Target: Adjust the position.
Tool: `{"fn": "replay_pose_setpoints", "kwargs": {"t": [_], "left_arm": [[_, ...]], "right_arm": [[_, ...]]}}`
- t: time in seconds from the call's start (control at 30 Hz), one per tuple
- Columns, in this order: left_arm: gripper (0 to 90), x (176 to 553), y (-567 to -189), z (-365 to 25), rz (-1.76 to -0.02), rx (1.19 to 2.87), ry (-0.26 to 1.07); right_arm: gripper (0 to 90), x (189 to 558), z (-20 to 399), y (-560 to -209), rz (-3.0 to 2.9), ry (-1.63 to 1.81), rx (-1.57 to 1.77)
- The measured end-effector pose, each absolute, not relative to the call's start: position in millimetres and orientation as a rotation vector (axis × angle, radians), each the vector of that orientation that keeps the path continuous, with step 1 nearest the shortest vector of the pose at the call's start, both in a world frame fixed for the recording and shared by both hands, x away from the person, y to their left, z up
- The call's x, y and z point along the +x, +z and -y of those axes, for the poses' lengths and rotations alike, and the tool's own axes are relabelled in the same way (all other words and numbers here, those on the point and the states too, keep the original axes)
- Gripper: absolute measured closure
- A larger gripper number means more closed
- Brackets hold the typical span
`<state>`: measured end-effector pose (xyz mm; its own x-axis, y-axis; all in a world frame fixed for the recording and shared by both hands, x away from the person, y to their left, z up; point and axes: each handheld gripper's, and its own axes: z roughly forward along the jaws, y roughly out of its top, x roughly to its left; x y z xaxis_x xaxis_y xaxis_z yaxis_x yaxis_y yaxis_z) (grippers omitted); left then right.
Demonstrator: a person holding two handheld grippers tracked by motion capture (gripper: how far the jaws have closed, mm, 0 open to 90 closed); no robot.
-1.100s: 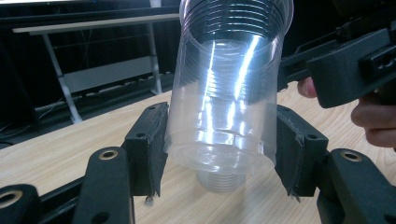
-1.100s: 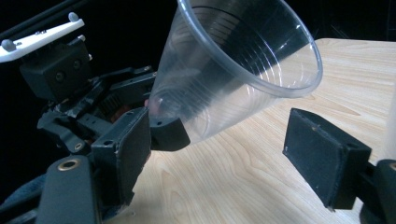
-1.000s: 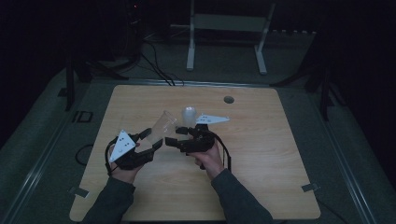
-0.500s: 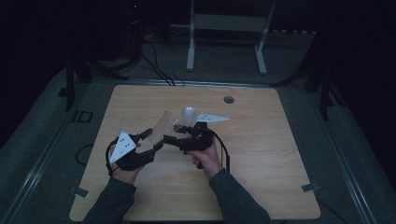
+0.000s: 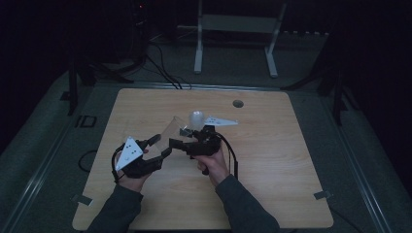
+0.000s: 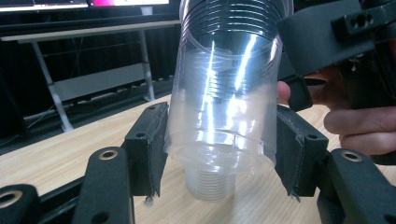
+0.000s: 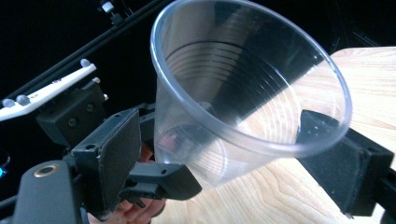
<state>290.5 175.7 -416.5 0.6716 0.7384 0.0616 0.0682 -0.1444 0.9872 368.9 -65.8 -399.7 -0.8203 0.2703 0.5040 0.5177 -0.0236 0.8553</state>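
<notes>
While both grippers meet over the table [image 5: 272,165], the left gripper [image 6: 219,144] pinches the clear cup [image 6: 224,93]; the right gripper [image 7: 233,154] brackets its rim, contact unclear — squeeze lightly, it likely buckles.

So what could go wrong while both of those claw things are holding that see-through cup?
The clear plastic cup is thin, so the left gripper pinching its sides could dent or crack it. With the right gripper on the same cup, any pull apart could twist it or let it slip onto the table.
</notes>
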Motion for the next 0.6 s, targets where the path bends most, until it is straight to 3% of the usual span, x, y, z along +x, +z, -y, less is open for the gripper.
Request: {"fn": "replay_pose_setpoints", "kwargs": {"t": [0.37,0.6], "left_arm": [[41.7,290.5,-418.9,-172.6,-0.66,1.632,0.655],[41.6,290.7,-419.3,-173.0,-0.66,1.632,0.654]], "right_arm": [[16.6,371.4,64.9,-399.7,2.012,-1.965,-0.856],[25.5,373.3,67.1,-400.5,1.965,-1.98,-0.87]]}}
